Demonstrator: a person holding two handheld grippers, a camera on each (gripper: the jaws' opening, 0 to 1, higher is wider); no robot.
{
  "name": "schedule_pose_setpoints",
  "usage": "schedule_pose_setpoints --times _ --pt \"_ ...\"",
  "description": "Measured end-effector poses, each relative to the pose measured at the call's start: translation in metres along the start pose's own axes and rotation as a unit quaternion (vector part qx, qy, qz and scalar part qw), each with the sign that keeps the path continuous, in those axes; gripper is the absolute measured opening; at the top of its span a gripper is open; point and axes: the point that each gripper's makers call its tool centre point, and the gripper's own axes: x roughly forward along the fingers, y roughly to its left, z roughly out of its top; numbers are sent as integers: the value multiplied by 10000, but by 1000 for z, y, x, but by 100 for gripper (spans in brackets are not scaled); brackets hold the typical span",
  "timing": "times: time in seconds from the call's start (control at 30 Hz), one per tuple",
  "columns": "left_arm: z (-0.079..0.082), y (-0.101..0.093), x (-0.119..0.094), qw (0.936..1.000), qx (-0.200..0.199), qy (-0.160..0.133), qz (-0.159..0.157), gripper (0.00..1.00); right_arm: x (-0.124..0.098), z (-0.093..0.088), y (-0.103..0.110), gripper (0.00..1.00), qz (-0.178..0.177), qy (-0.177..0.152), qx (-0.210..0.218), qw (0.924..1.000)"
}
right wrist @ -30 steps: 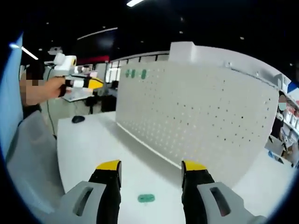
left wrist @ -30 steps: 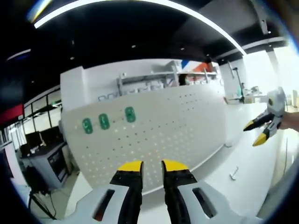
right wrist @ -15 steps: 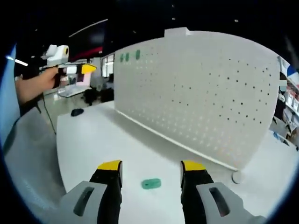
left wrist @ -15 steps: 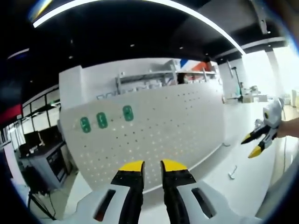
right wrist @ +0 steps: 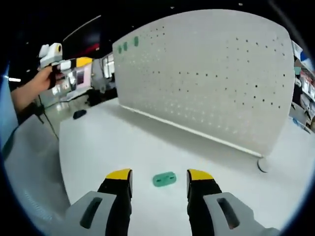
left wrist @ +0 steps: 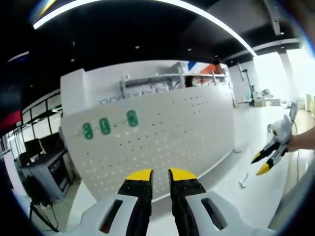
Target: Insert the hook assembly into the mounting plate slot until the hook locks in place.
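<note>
While the small green oblong plastic mounting plate (right wrist: 164, 179) lies flat on the white table (right wrist: 123, 147), it sits just ahead of the right gripper (right wrist: 159, 176), between its yellow-tipped jaws, which stand spread apart and touch nothing. Behind it rises the white perforated pegboard panel (right wrist: 211, 78), upright on the table, with three green oblong plates (left wrist: 105, 126) fixed in a row near its upper corner. The left gripper (left wrist: 155, 174) hangs in front of the panel, jaws nearly together (a narrow gap shows) and empty. A small pale metal hook piece (left wrist: 244, 181) lies on the table near the right gripper.
</note>
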Motion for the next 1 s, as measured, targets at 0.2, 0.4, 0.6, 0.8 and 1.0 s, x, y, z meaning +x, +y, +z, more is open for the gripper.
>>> schedule_pose_setpoints --times 0.2,0.4,0.6,0.8,1.0 --pt "-1 -2 1 10000 -2 15 -19 13 7 -13 -2 40 57 154 208 9996" --pt "-2 -1 0 10000 -12 31 -10 12 14 -18 -2 37 103 266 438 9986" --pt "-3 0 -1 10000 -21 35 0 12 19 -22 -3 31 138 425 577 9973" --pt "-4 1 -2 10000 -43 58 -11 10 25 -25 -2 27 216 554 657 9961" --pt "-6 3 -3 10000 -66 72 7 9 32 -25 -4 26 228 656 713 9950"
